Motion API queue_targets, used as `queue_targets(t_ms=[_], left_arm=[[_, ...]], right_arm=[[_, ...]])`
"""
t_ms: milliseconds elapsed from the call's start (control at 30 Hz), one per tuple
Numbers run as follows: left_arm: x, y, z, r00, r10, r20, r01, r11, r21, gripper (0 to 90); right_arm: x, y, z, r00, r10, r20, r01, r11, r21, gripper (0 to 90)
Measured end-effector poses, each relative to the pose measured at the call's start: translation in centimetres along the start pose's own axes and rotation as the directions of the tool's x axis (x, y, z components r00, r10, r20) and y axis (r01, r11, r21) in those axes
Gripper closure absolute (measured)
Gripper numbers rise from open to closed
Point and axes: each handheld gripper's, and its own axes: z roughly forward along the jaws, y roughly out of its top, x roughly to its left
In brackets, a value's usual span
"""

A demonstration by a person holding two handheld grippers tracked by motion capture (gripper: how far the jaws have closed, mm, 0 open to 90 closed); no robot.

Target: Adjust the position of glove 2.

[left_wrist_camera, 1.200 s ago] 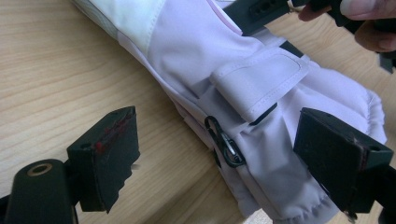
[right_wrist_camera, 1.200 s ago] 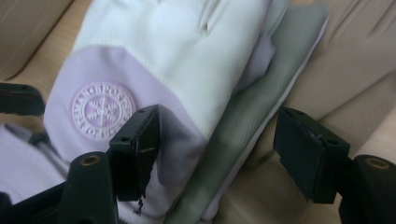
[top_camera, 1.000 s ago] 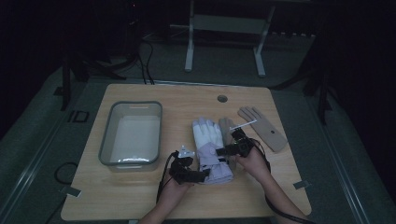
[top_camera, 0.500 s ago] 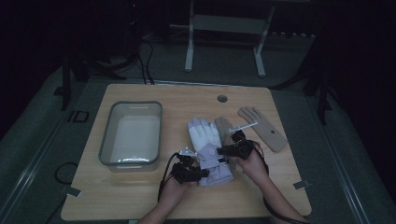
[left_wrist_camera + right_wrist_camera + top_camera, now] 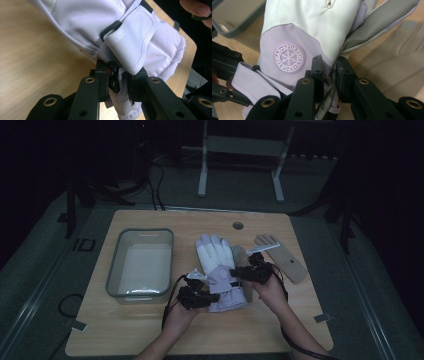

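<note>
Your left gripper (image 5: 205, 296) and right gripper (image 5: 243, 273) each have their jaws clamped on the cuff edges of the padded lilac-and-white ski glove (image 5: 218, 270) with a snowflake badge, mid-bench (image 5: 150, 335).

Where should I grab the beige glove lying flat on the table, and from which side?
Take the beige glove by its wide cuff end, coming in low from the table's right edge. It lies flat, so only an edge gives the claw something to pinch, and the cuff points away from the ski glove.
</note>
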Motion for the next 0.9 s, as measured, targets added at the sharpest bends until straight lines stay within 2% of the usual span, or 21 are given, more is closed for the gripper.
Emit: queue_targets(t_ms=[33,133,167,400,533,633,833,900], left_arm=[[0.0,0.0,0.0,1.0000,0.000,0.000,0.000,1.0000,0.000,74.8],[0.2,1.2,-1.5,0.9988,0.035,-0.034,-0.035,0.9994,0.003,74.8],[0.2,1.2,-1.5,0.9988,0.035,-0.034,-0.035,0.9994,0.003,74.8],[0.9,3.1,-4.4,0.9946,0.071,-0.076,-0.070,0.9974,0.017,74.9],[1.3,3.5,-5.4,0.9931,0.079,-0.086,-0.078,0.9968,0.020,74.9],[2.0,3.7,-6.9,0.9903,0.102,-0.094,-0.100,0.9946,0.028,74.9],[2.9,3.7,-8.7,0.9875,0.102,-0.120,-0.098,0.9944,0.038,74.9],[3.5,3.6,-9.9,0.9853,0.103,-0.136,-0.097,0.9940,0.051,74.9]], right_arm=[[0.0,0.0,0.0,1.0000,0.000,0.000,0.000,1.000,0.000,78.3],[0.6,1.4,-0.3,0.9997,-0.024,-0.001,0.024,0.999,-0.027,78.3],[0.9,1.9,-0.3,0.9994,-0.034,0.000,0.034,0.999,-0.031,78.3],[2.1,4.4,-0.2,0.9974,-0.072,0.000,0.072,0.995,-0.065,78.3],[3.0,5.6,0.1,0.9956,-0.093,-0.003,0.093,0.992,-0.080,78.3],[3.7,6.5,0.5,0.9942,-0.107,-0.011,0.106,0.991,-0.084,78.3],[5.2,8.0,1.9,0.9912,-0.128,-0.034,0.125,0.988,-0.092,78.4],[5.7,8.5,2.5,0.9911,-0.126,-0.043,0.122,0.988,-0.097,78.3]])
